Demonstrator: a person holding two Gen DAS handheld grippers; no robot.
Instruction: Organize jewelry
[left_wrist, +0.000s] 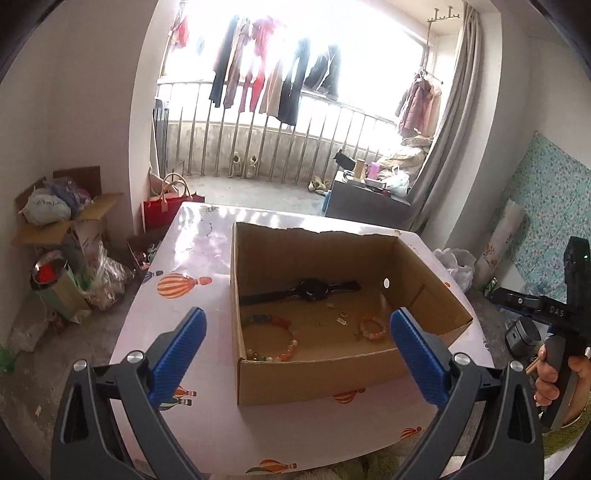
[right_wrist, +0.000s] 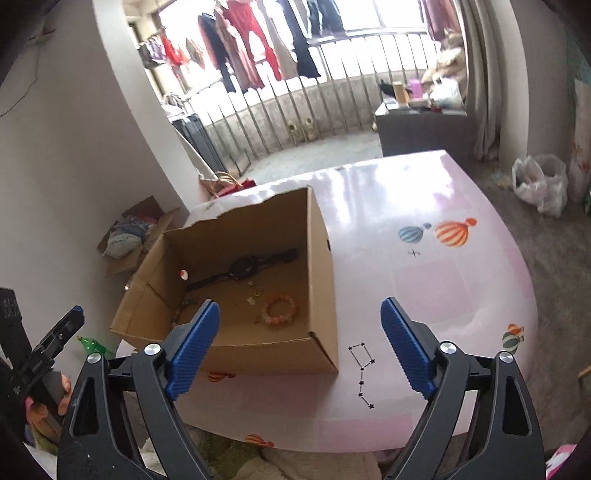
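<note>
An open cardboard box (left_wrist: 317, 373) stands on the pink table. Inside lie a black watch (left_wrist: 306, 290), a large multicolour bead bracelet (left_wrist: 277, 338), a small orange bead bracelet (left_wrist: 373, 328) and several tiny metal pieces (left_wrist: 341, 317). My left gripper (left_wrist: 297, 354) is open and empty, held above the box's near wall. In the right wrist view the box (right_wrist: 321, 273), watch (right_wrist: 243, 267) and orange bracelet (right_wrist: 280, 308) show at the left. My right gripper (right_wrist: 299, 350) is open and empty over the box's near right corner.
The pink table (right_wrist: 424, 295) has balloon prints. Cardboard boxes and bags (left_wrist: 62, 229) crowd the floor at the left. A white plastic bag (right_wrist: 539, 182) lies on the floor at the right. The other handle and hand (left_wrist: 561, 350) show at the right edge.
</note>
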